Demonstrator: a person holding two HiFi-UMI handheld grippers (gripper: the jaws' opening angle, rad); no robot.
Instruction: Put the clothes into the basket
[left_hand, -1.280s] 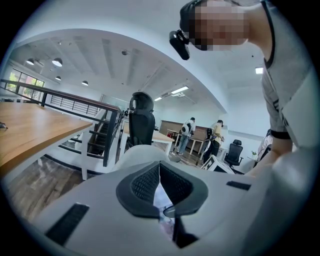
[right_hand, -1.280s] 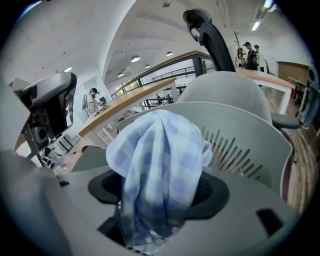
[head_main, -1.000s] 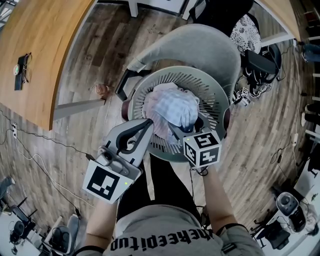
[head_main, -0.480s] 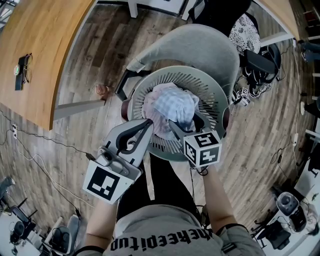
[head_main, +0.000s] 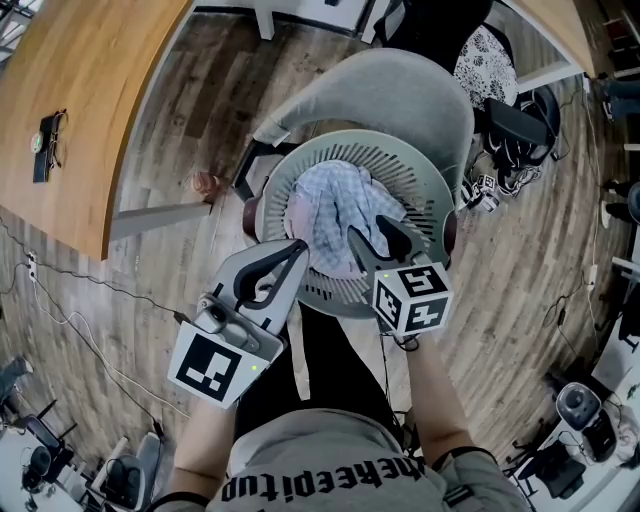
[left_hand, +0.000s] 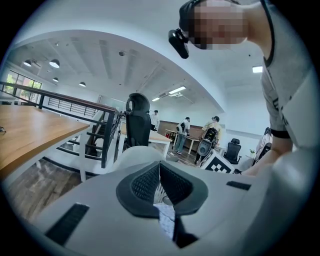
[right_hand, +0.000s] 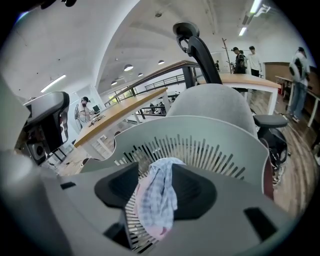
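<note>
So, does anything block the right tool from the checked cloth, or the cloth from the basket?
Nothing visible. The right tool's jaws have just been closing on the checked cloth, which already lies inside the basket's rim.

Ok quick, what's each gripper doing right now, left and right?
Left gripper: closed, nothing seen held.
Right gripper: jaws have just been closing, now gripping the checked cloth over the basket.
</note>
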